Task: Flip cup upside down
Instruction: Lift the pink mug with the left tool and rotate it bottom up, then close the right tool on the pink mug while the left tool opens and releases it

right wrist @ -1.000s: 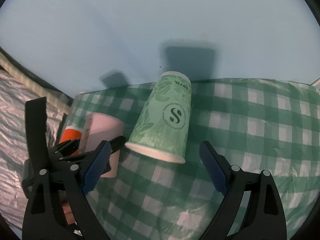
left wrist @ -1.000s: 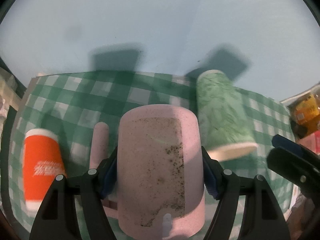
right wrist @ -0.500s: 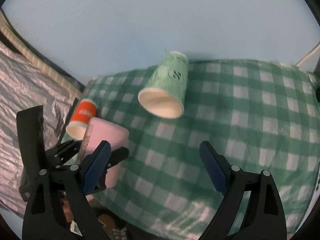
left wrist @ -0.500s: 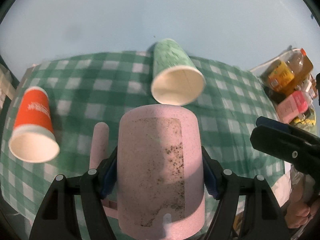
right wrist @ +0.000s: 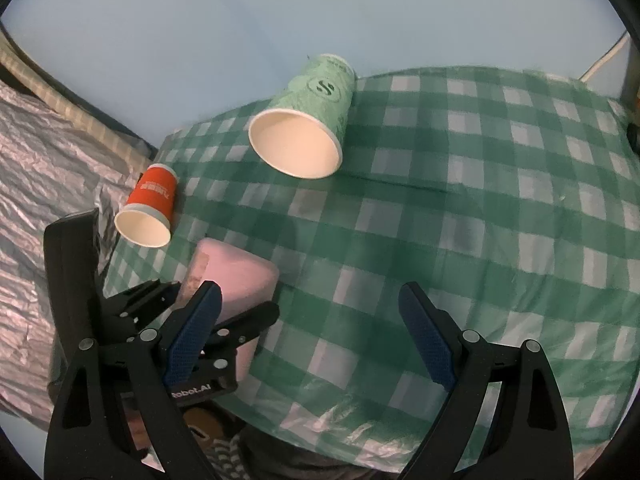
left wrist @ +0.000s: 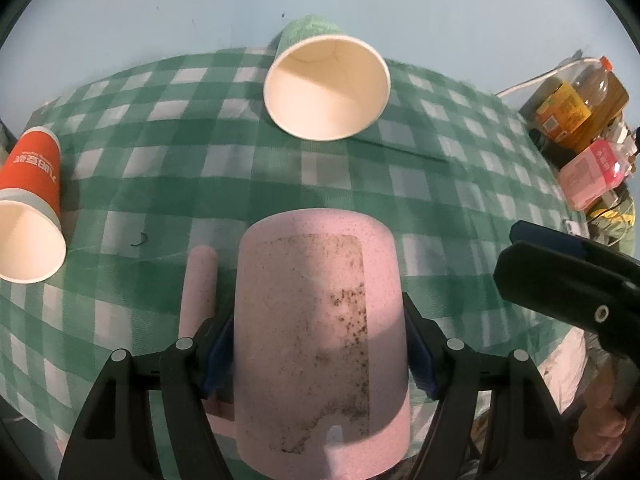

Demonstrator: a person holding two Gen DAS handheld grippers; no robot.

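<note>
The left claw (left wrist: 318, 344) is clamped on the pink cup (left wrist: 320, 332) – held above the checked worktop (left wrist: 168, 184), closed end pointing away. The right claw (right wrist: 308, 332) hangs spread apart, empty – green cup (right wrist: 308, 120) and orange cup (right wrist: 150, 206) beyond.

Green-checked tablecloth (right wrist: 500, 208) covers table; green cup (right wrist: 308, 120), orange cup (right wrist: 150, 208) on it.

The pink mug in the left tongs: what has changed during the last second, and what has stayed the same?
Both cameras tipped down over the table. The green cup and the orange cup, seen side-on a second ago, now show their open mouths. The left tongs stayed clamped on the pink mug, same grip. The right tongs stayed open and empty.
</note>
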